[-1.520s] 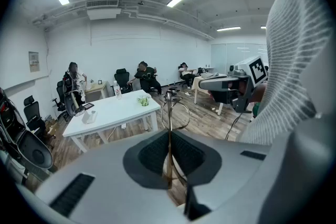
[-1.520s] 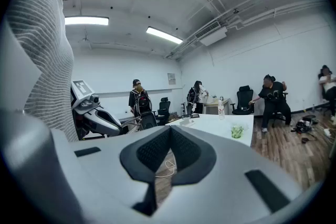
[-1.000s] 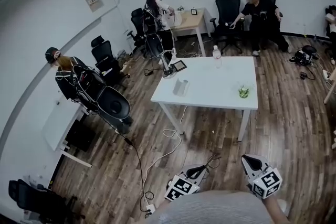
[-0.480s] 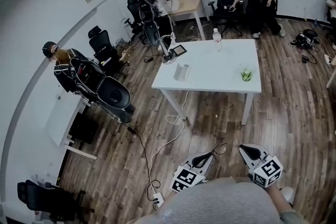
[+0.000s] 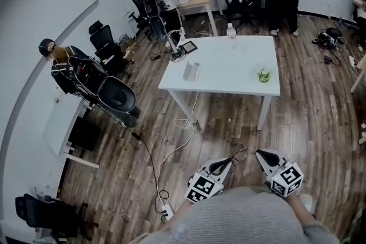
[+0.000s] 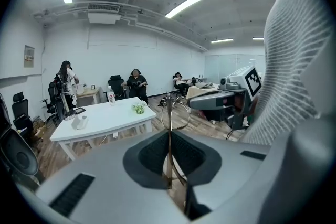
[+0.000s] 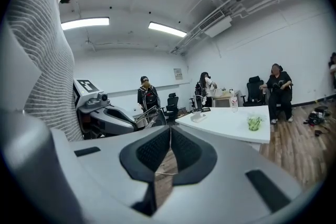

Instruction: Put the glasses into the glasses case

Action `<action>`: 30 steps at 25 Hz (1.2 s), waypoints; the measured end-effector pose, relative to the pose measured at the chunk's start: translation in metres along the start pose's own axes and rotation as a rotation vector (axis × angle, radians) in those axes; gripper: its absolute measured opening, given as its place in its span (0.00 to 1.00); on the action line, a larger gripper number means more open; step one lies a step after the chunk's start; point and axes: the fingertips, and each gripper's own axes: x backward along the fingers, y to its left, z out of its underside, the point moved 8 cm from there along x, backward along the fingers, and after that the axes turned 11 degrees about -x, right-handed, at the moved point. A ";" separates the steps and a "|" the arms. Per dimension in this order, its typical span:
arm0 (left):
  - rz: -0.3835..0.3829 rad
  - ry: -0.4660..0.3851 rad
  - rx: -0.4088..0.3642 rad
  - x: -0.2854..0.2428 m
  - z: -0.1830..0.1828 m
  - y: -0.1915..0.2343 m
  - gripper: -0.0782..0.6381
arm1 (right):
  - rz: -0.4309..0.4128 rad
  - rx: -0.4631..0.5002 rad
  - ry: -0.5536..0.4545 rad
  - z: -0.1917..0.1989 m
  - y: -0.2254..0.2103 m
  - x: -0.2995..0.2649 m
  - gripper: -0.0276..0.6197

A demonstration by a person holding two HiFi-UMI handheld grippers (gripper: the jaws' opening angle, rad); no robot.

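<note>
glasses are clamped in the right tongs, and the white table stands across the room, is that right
Wrong side. The glasses are clamped in the left tongs, as the left gripper view shows. The white table does stand across the room.

My head camera looks forward and steeply down, with my left gripper and right gripper at the bottom edge and the white table farther ahead. Each gripper camera sits close behind its own jaws and looks roughly level along them. All three views share that table. Each gripper view also catches the other gripper.
</note>
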 end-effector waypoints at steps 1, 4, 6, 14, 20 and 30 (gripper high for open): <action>-0.001 0.003 0.001 0.000 0.000 0.002 0.14 | -0.002 0.004 0.007 0.001 -0.001 -0.002 0.07; -0.007 0.010 0.007 -0.001 -0.001 0.005 0.14 | 0.000 0.010 0.024 0.001 -0.004 -0.004 0.07; -0.009 0.010 0.009 -0.003 -0.003 0.005 0.14 | 0.000 0.002 0.023 -0.001 -0.007 -0.003 0.07; -0.011 0.016 0.007 -0.017 -0.012 0.006 0.14 | 0.002 0.000 0.033 -0.002 -0.019 0.002 0.07; -0.033 0.018 0.021 -0.023 -0.013 0.010 0.14 | 0.019 -0.036 0.037 0.003 -0.031 0.006 0.07; -0.060 0.026 0.036 -0.027 0.001 0.048 0.14 | 0.031 -0.036 0.038 0.002 -0.035 -0.014 0.07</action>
